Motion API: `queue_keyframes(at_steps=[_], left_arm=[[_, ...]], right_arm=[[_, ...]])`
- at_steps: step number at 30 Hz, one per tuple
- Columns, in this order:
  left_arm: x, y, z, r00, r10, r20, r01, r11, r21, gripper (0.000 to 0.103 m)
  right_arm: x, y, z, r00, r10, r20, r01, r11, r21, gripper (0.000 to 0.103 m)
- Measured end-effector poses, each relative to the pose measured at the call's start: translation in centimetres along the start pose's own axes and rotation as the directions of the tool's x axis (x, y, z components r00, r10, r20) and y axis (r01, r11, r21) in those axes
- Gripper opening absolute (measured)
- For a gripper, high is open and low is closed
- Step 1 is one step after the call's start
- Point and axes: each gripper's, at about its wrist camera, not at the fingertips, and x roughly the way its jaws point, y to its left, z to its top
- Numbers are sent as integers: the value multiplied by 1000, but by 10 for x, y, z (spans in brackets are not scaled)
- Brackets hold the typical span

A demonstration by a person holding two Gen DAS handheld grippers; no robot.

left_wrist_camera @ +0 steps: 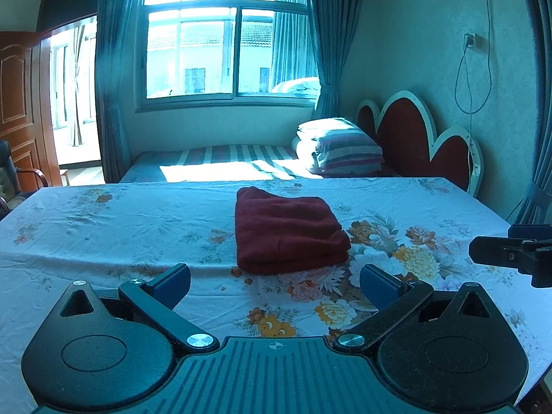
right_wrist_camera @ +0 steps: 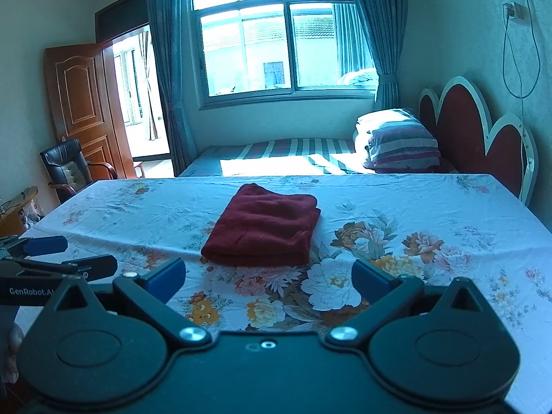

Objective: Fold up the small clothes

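A folded red cloth (left_wrist_camera: pixel 288 231) lies mid-table on the floral sheet (left_wrist_camera: pixel 103 227). Both the left gripper (left_wrist_camera: pixel 275 284) and right gripper (right_wrist_camera: pixel 268 277) hover near, released and empty.

"GenRobot.AI" in white, last letters partly hidden, on black body of left hand-held gripper (right_wrist_camera: pixel 51 252).

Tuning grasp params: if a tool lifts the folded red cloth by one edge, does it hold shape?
Probably not. The red cloth looks soft and knitted, so it would likely droop and unfold. Its stacked layers show at the near edge, so a shallow pinch may take only the top one. Pushed, it may drag the wrinkled floral sheet.
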Motion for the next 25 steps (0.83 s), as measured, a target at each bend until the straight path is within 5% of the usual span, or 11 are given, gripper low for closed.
queue_keyframes(at_steps=[25], left_arm=[[-8,7,1,999,-40,31,40,999,21,103]], right_arm=[[5,11,1,1000,-5,1,5,1000,-16,103]])
